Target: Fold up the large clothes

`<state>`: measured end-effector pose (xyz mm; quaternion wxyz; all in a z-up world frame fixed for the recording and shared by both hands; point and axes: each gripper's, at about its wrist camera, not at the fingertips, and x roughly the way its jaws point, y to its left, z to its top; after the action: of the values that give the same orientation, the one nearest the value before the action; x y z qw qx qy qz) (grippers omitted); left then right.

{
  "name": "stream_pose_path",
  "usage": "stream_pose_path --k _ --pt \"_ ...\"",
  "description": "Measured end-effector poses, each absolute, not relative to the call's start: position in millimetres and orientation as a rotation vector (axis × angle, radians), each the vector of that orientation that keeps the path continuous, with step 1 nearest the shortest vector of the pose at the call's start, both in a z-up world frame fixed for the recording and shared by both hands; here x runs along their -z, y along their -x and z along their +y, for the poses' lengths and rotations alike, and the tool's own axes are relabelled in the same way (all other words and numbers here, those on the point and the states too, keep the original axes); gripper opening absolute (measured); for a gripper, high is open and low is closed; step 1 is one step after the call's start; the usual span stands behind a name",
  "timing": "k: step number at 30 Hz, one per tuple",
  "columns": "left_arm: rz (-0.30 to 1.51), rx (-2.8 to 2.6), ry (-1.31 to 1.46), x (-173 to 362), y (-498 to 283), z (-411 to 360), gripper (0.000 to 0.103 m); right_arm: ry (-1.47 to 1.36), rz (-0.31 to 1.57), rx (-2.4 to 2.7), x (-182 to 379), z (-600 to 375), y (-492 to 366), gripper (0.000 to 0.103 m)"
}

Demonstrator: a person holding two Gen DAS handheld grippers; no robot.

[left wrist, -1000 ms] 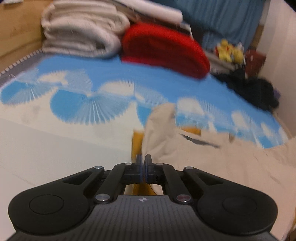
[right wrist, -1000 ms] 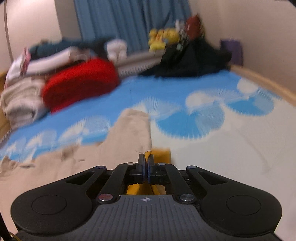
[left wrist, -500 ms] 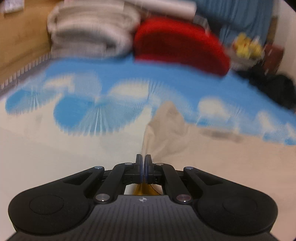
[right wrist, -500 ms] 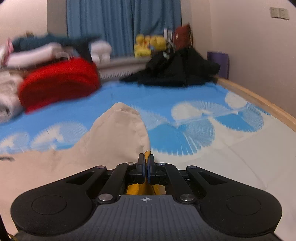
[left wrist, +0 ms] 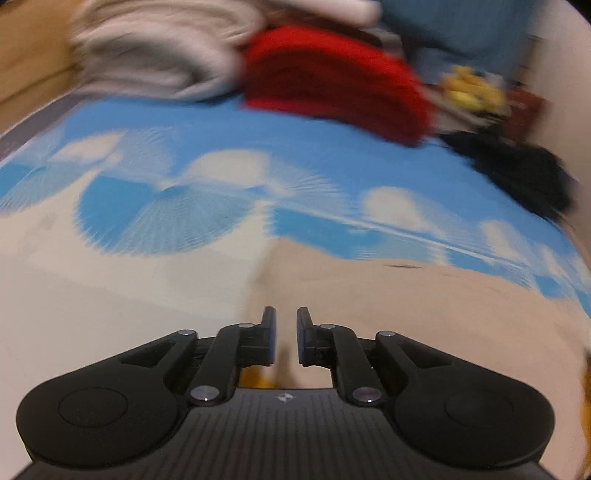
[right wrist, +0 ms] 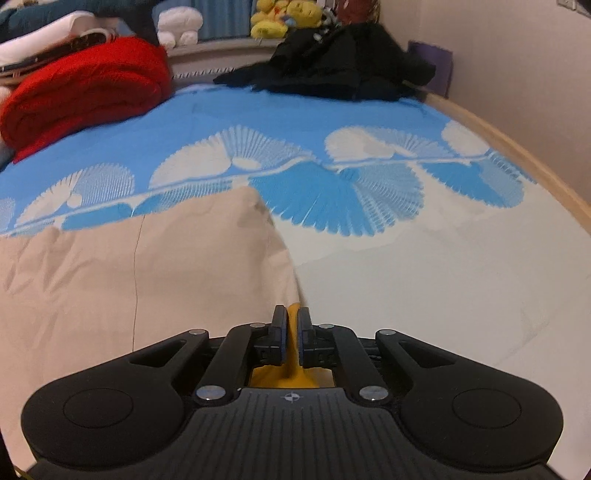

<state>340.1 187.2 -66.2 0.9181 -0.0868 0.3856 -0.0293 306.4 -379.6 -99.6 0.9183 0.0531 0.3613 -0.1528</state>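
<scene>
The beige garment [right wrist: 140,280] lay spread flat on the bed [right wrist: 424,266], on the white near part of the sheet, its far edge reaching the blue fan-patterned band. In the right wrist view it filled the lower left, with a seam running down it and a rounded corner pointing toward the blue pattern. A yellow part of the garment [right wrist: 293,332] stood up between the pads of the right tongs [right wrist: 291,334]; those jaws were opening, a thin gap showing on either side of the yellow fabric, so the pads no longer pressed it. In the left wrist view, which was blurred, the garment [left wrist: 406,306] stretched from under the left tongs [left wrist: 286,334] off to the right. The left tongs' jaws were also opening, with a clear gap between the pads and only the beige cloth lying below it; a scrap of yellow showed beneath the linkage.

Farther up the bed sat a folded red blanket [right wrist: 85,92]. Beside it, a grey-white pile of folded bedding [left wrist: 159,55] lay against the wooden bed frame. A heap of black clothes [right wrist: 332,70] occupied the far corner, with yellow plush toys [right wrist: 284,16] behind it in front of a blue curtain [left wrist: 461,33].
</scene>
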Motion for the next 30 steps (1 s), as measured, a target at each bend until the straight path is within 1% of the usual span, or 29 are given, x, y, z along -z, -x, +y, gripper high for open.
stream_pose_path --k 1,3,5,6,7,9,11,14,16,18,21,22,23,24,25,26,27,30 --pt "0.796 0.156 0.170 64 -335 175 0.016 -0.084 0.717 0.339 95 -379 -302 0.005" --pt "0.827 0.326 0.139 69 -329 150 0.018 -0.058 0.650 0.374 84 -381 -291 0.005" --pt "0.864 0.442 0.067 79 -324 124 0.028 -0.130 0.576 0.333 72 -386 -279 0.005" --pt "0.887 0.472 0.016 87 -323 112 0.036 -0.177 0.540 0.280 65 -387 -271 0.005" --pt "0.921 0.475 -0.034 98 -325 103 0.040 -0.207 0.526 0.217 59 -386 -265 0.005" --pt "0.996 0.391 -0.105 119 -331 97 0.040 -0.235 0.545 0.079 50 -376 -253 0.005" --pt "1.010 0.317 -0.048 116 -333 107 0.038 -0.220 0.602 -0.020 43 -362 -240 0.005" --pt "0.957 0.288 0.066 78 -318 127 0.038 -0.191 0.709 -0.137 36 -345 -217 0.006" --pt "0.941 0.308 0.072 53 -297 134 0.039 -0.137 0.769 -0.165 34 -337 -198 0.006" --pt "0.951 0.333 0.060 43 -274 142 0.039 -0.133 0.809 -0.133 41 -340 -183 0.007" --pt "1.028 0.349 0.090 61 -242 152 0.039 -0.168 0.917 -0.046 70 -355 -175 0.007" --pt "1.056 0.342 0.101 78 -235 157 0.039 -0.147 0.969 -0.008 81 -357 -176 0.007" --pt "1.141 0.314 0.089 99 -233 160 0.038 -0.127 1.021 0.032 93 -360 -178 0.007" --pt "1.266 0.252 0.049 121 -234 163 0.031 -0.111 1.084 0.080 104 -365 -180 0.007" --pt "1.284 0.221 0.036 128 -233 169 0.022 -0.101 1.140 0.120 116 -368 -180 0.007" --pt "1.266 0.238 0.065 125 -233 177 0.022 -0.096 1.185 0.162 124 -371 -178 0.007" --pt "1.239 0.243 0.112 120 -232 186 0.024 -0.106 1.189 0.182 125 -373 -175 0.007" --pt "1.164 0.173 0.299 105 -225 224 0.026 -0.177 1.098 0.221 108 -376 -168 0.007"
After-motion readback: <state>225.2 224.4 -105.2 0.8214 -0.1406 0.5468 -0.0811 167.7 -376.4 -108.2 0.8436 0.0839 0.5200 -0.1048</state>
